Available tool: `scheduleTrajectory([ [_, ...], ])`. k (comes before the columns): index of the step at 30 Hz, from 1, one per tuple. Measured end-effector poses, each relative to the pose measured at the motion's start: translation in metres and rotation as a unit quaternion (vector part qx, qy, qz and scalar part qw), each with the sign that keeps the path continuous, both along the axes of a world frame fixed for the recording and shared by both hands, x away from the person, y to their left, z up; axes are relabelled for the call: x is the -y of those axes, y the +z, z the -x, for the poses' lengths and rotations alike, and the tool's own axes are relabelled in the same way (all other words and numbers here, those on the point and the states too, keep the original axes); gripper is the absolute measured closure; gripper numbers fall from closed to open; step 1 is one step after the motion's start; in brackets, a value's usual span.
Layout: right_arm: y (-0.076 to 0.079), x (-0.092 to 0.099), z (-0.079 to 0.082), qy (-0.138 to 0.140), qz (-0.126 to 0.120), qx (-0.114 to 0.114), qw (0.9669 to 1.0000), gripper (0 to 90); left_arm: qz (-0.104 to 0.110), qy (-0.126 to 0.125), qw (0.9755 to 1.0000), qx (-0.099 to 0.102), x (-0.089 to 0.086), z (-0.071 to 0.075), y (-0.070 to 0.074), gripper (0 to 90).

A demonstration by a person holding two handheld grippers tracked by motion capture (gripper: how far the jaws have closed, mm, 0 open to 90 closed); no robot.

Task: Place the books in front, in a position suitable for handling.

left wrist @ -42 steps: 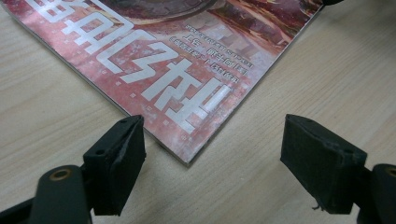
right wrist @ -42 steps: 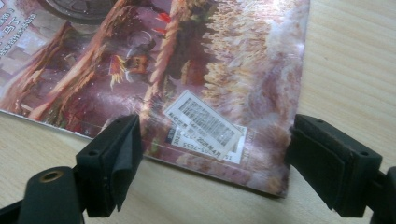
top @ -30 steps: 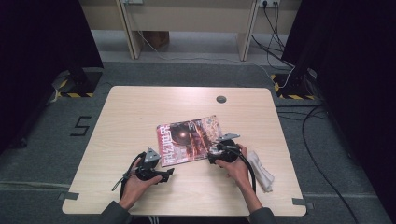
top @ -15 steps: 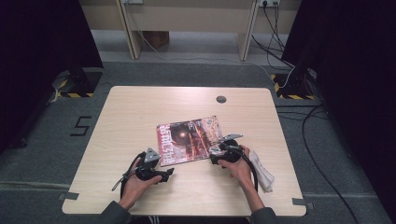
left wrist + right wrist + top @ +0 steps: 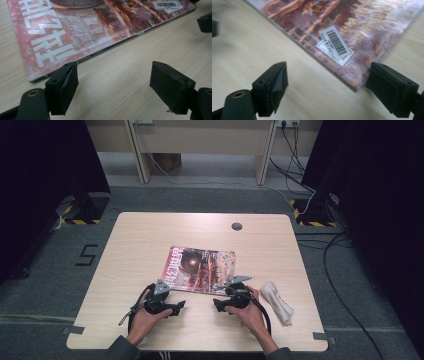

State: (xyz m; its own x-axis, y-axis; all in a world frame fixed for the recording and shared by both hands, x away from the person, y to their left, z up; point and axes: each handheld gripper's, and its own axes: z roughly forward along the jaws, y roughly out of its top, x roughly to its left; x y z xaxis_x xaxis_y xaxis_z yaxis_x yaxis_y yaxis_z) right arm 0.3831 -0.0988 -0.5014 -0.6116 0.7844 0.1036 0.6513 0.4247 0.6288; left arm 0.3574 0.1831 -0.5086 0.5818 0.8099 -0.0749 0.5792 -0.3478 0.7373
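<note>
Lying flat near the middle of the pale wooden table (image 5: pixel 125 250), the glossy red-and-brown magazine (image 5: pixel 200 269) rests cover up, with large white lettering down its spine side and a white barcode label (image 5: pixel 336 44) near one corner. Seen from above, it sits slightly toward six o'clock of the table's centre, turned a little so its near edge slants.

At about seven o'clock from the magazine, the left gripper (image 5: pixel 176 307) is held low over the wood in the person's left hand (image 5: pixel 145 317). Its jaws stand apart with nothing between them. In the left gripper view the black pads (image 5: pixel 62 87) frame bare tabletop, and the magazine's near corner lies just beyond the left-hand pad, close but, as far as I can tell, not pinched.

At about five o'clock from the magazine, the right gripper (image 5: pixel 217 305) sits in the person's right hand (image 5: pixel 247 312). Its jaws have just been opening and now stand released, gripping nothing. In the right gripper view the magazine's barcode corner points toward the gap between the pads, its tip just beside the right-hand pad (image 5: pixel 390 91); whether they touch I cannot tell.

A crumpled white cloth (image 5: pixel 276 300) lies at three o'clock from the right hand, near the table's right edge. A small round grey grommet (image 5: pixel 236 226) sits toward twelve o'clock.
</note>
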Motion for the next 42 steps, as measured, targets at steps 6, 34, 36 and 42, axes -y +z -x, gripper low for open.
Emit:
scheduleTrajectory([
  [6, 0.005, -0.007, 0.002, 0.024, -0.019, 0.001, 0.9995, 21.8, 0.004, 0.003, 1.0, 0.0, -0.001, 0.0, 0.001, 22.0],
  [34, 0.021, -0.015, -0.117, -0.038, -0.02, 0.045, 0.9981, 25.8, 0.011, -0.008, 0.9999, -0.002, 0.005, 0.001, 0.002, 22.1],
  [36, 0.022, -0.017, -0.125, -0.04, -0.019, 0.043, 0.9981, 25.5, 0.01, -0.007, 0.9999, -0.005, 0.006, 0.0, 0.001, 22.1],
  [42, 0.019, -0.024, -0.145, -0.048, -0.013, 0.035, 0.9981, 24.9, 0.009, -0.007, 0.9999, -0.008, 0.007, 0.0, 0.0, 22.3],
])
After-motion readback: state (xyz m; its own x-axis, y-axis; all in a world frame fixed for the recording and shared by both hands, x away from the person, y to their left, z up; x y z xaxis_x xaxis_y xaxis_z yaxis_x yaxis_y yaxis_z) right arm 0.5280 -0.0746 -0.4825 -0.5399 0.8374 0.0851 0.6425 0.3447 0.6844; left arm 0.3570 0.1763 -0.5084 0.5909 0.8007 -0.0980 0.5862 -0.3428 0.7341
